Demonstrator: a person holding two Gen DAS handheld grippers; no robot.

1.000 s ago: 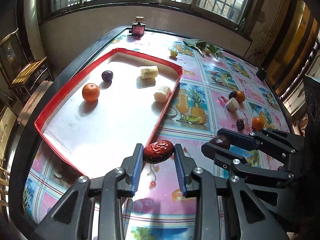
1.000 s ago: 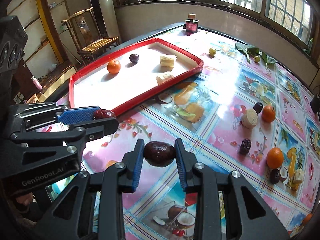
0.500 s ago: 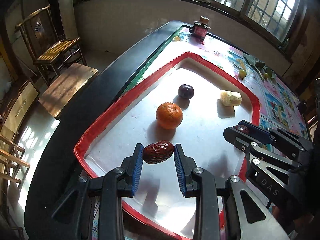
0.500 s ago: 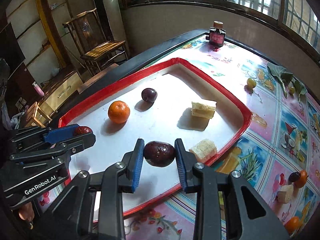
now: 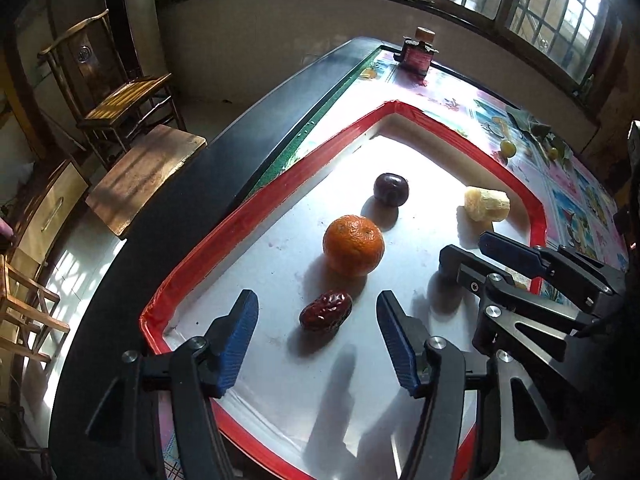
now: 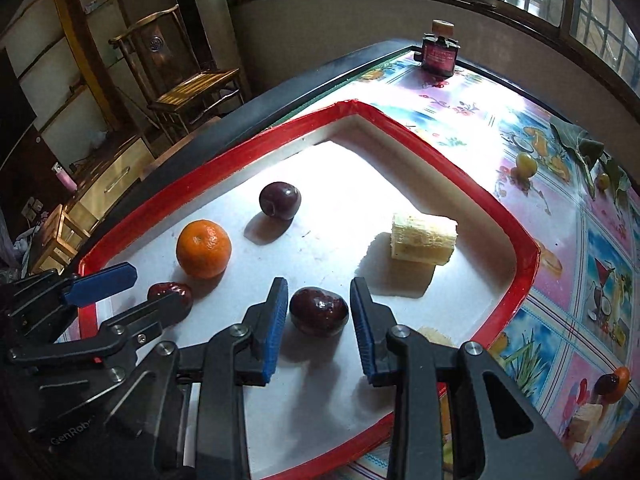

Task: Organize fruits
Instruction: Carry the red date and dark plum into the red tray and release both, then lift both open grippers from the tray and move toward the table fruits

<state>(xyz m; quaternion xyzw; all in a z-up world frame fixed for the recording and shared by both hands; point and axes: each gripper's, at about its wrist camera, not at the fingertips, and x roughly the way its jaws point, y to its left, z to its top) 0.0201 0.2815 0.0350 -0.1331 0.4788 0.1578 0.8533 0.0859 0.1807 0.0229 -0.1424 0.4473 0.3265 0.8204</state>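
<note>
A red-rimmed white tray (image 5: 224, 232) holds an orange (image 5: 353, 245), a dark plum (image 5: 391, 189) and a pale cut piece (image 5: 486, 204). A wrinkled red date (image 5: 326, 311) lies on the tray floor just in front of the orange. My left gripper (image 5: 316, 340) straddles it, jaws opening, with wide gaps to both pads. In the right wrist view a dark red-brown fruit (image 6: 319, 311) rests on the tray between the pads of my right gripper (image 6: 319, 320). Those jaws are opening too, with a thin gap on each side. The left gripper (image 6: 156, 286) shows at that view's left.
A second pale piece (image 6: 434, 336) lies partly hidden behind the right finger near the tray's rim (image 6: 440, 152). A small dark bottle (image 6: 440, 54) stands at the table's far edge. Loose fruit (image 6: 608, 384) and green grapes (image 6: 526, 164) lie on the patterned cloth. A wooden chair (image 5: 116, 92) stands beyond the table.
Both grippers travelled from over the patterned cloth to over the tray. Both then let go: the date and the dark fruit now lie on the tray floor, the left jaws far wider.
</note>
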